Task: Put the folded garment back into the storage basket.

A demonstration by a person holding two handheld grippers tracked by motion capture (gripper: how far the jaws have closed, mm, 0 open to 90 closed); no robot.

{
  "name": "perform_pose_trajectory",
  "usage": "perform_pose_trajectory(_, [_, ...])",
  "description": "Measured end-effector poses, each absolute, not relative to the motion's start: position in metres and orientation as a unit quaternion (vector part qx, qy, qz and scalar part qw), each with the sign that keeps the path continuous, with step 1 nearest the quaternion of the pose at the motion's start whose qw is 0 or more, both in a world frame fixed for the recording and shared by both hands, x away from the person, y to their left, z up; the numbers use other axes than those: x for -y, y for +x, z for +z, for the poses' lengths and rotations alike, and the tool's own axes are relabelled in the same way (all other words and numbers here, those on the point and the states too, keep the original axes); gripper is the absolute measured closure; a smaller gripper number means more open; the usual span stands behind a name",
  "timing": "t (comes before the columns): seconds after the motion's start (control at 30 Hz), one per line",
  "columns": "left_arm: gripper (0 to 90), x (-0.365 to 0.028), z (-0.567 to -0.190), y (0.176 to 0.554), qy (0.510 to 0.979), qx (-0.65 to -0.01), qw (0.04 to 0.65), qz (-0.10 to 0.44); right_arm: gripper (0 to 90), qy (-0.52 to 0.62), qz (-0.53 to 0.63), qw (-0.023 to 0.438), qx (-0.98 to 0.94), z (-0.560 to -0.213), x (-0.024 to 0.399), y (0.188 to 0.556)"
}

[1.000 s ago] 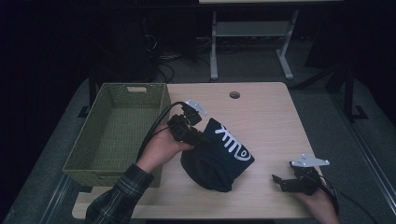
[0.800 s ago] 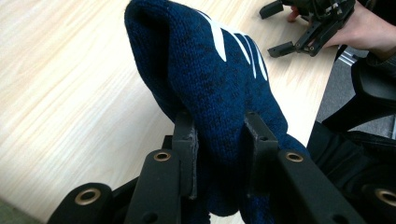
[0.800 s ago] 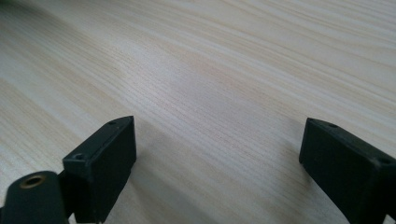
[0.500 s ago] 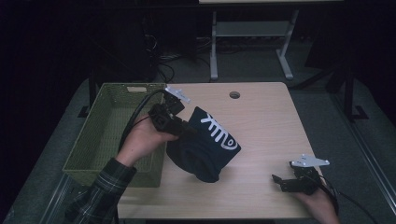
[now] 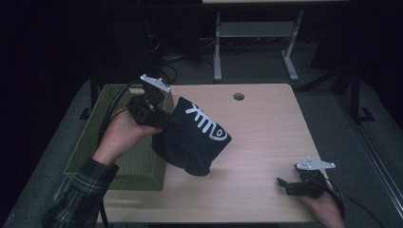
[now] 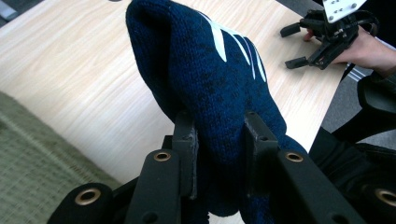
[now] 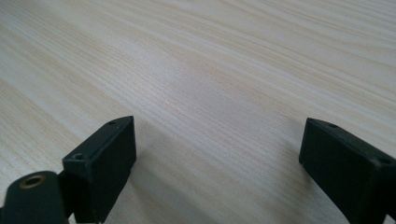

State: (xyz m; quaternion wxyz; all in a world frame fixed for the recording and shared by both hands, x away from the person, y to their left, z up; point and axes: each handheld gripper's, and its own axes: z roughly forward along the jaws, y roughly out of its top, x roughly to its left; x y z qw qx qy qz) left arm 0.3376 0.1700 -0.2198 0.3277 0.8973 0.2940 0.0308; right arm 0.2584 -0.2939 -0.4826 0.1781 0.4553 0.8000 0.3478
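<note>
The navy knit garment [image 6: 219, 93] hides the left gripper [image 6: 217, 140] pads' inner faces.

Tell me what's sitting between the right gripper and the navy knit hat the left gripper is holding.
Nothing: the high view shows bare wooden table between the right gripper and the navy knit hat pinched in the left gripper.

Black gripper [image 5: 159, 116], plaid sleeve [image 5: 78, 199]
</note>
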Motion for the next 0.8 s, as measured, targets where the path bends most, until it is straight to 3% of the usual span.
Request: perform_pose_trajectory(0.8, [71.1, -0.265, -0.178, 0.325, 0.859, -0.373, 0.345, 0.069, 10.4, 0.456, 0.346, 0.178, -0.800, -0.482, 0.294, 0.259])
